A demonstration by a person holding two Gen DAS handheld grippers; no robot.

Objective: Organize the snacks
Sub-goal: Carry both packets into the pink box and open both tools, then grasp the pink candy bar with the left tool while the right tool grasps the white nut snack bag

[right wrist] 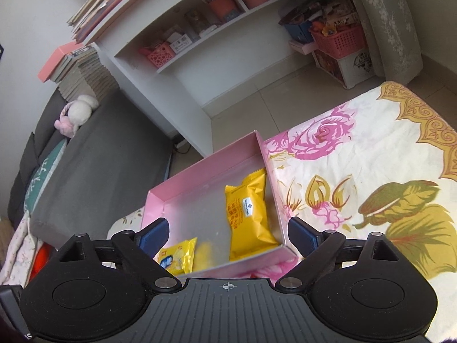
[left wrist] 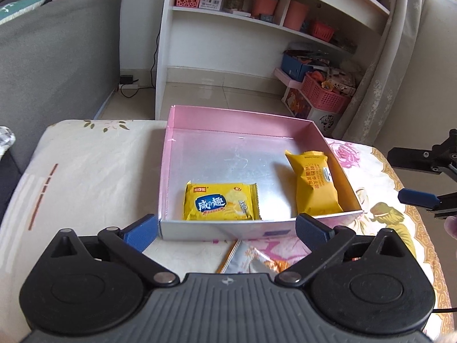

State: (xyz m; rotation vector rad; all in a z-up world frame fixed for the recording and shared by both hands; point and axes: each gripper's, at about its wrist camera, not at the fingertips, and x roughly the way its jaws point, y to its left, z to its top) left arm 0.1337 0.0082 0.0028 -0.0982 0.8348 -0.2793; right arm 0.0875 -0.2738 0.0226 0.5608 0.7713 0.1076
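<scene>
Pink box [left wrist: 168, 171] sits on the floral-cloth worktop [left wrist: 85, 171], already holding two snacks: a yellow cracker packet [left wrist: 220, 203] and a yellow cake pouch [left wrist: 314, 183]. Left gripper [left wrist: 227, 228] released, empty, low over a silver wrapper [left wrist: 251, 263] still outside the box, likely next. Right gripper [right wrist: 228, 237] released, empty, above the box.

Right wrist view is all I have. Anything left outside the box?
Observer: Yes, a silver and orange packet lies on the cloth just in front of the box, under the left gripper.
Operator: Is that gripper holding it?
Observer: No, its jaws are wide open above it.
Operator: My left finger hides part of the yellow cracker pack. Is it inside?
Observer: Yes, the cracker pack lies flat against the near wall, apart from the yellow cake pack.
</scene>
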